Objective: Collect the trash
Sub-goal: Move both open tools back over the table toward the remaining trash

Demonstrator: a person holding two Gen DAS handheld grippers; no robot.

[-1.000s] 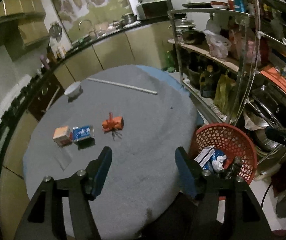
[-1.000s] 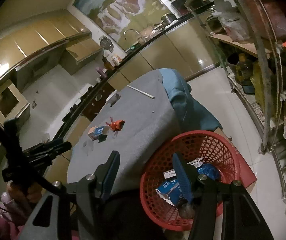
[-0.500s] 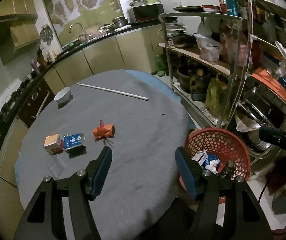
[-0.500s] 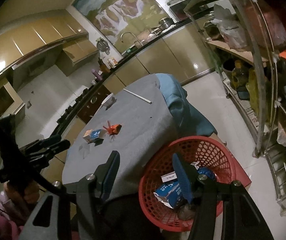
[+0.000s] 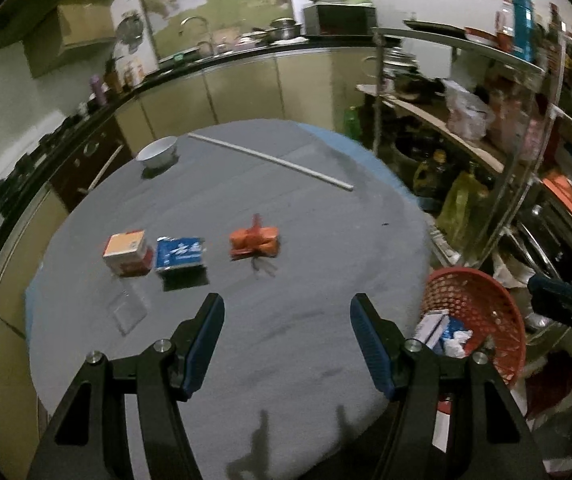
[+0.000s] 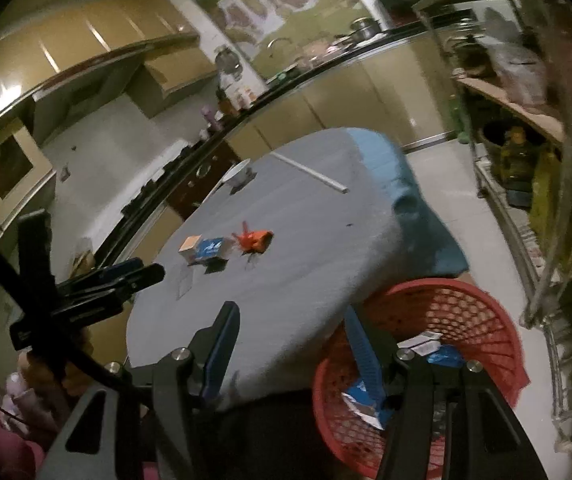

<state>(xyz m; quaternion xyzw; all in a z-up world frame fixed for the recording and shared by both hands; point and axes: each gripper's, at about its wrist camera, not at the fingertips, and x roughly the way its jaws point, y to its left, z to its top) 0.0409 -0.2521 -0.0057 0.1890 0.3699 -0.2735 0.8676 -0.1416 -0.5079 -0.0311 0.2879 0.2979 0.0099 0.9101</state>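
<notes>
A grey round table (image 5: 306,208) holds an orange-topped small box (image 5: 125,250), a blue packet (image 5: 179,252), a crumpled orange wrapper (image 5: 253,240) and a clear plastic piece (image 5: 127,308). A red mesh basket (image 5: 482,312) stands on the floor at the table's right edge, with cartons and paper inside. My left gripper (image 5: 286,328) is open and empty above the table's near part. My right gripper (image 6: 292,340) is open and empty over the table edge and the basket (image 6: 446,312). The same trash shows in the right wrist view: box (image 6: 189,245), packet (image 6: 213,248), wrapper (image 6: 255,240).
A white bowl (image 5: 157,152) and a long white rod (image 5: 269,156) lie at the table's far side. A blue cloth (image 6: 418,216) hangs off the table's right side. A metal shelf rack (image 5: 506,120) full of goods stands to the right. Kitchen counters run behind.
The left gripper has swung left and levelled, so the basket sits farther right in its view. The right gripper has moved toward the table, away from the basket. Both stay open.
</notes>
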